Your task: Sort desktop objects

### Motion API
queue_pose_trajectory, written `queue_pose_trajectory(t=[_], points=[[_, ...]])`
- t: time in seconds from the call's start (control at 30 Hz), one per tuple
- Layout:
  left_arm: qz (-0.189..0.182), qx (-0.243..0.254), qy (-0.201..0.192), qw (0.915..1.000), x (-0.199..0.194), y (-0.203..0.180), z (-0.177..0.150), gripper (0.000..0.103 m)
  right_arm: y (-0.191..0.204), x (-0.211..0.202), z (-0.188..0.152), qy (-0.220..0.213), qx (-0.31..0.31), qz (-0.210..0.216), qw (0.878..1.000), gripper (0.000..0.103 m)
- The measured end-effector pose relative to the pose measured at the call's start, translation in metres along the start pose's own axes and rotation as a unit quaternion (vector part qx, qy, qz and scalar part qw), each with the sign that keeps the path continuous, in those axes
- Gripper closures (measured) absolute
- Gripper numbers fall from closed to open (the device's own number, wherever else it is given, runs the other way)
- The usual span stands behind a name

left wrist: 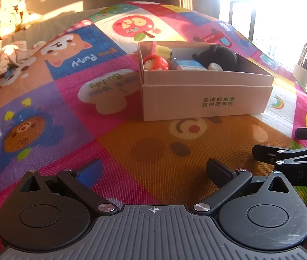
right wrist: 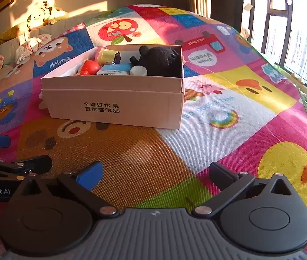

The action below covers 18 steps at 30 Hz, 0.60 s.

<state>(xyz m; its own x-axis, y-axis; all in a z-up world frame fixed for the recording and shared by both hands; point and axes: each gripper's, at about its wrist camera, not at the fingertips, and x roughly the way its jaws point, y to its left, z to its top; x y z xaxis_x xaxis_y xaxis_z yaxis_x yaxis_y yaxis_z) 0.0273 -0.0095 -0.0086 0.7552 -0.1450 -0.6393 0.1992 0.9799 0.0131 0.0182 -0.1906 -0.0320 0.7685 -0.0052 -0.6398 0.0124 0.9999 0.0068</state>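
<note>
A cardboard box (left wrist: pixel 205 99) (right wrist: pixel 118 106) with green print stands on the colourful cartoon mat (left wrist: pixel 114 143) (right wrist: pixel 229 143). Inside lie a black plush toy (left wrist: pixel 220 57) (right wrist: pixel 160 59), a red figurine (left wrist: pixel 155 63) (right wrist: pixel 90 67), a blue-white carton (left wrist: pixel 191 65) (right wrist: pixel 115 69), a yellow roll (left wrist: pixel 163 51) (right wrist: pixel 107 55) and a white cap (right wrist: pixel 138 71). My left gripper (left wrist: pixel 154 171) is open and empty, low over the mat in front of the box. My right gripper (right wrist: pixel 156 173) is open and empty beside it, and shows at the left wrist view's right edge (left wrist: pixel 292 151).
A sofa with plush toys (right wrist: pixel 42 15) and crumpled cloth (left wrist: pixel 8 58) lies beyond the mat at left. Bright windows (right wrist: pixel 301 49) and a white planter (left wrist: pixel 303 75) stand at right. The left gripper's fingers (right wrist: pixel 12 164) reach into the right wrist view's left edge.
</note>
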Motion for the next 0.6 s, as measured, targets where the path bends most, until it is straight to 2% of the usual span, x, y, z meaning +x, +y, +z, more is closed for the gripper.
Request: queue_pose_trajectory(t=[0.6], points=[[-0.001,-0.001,0.0,1.0,-0.0004,-0.0002,-0.0012,0.0,0.0001,-0.0003,-0.0003,0.0,0.0,0.0,1.0,0.0]])
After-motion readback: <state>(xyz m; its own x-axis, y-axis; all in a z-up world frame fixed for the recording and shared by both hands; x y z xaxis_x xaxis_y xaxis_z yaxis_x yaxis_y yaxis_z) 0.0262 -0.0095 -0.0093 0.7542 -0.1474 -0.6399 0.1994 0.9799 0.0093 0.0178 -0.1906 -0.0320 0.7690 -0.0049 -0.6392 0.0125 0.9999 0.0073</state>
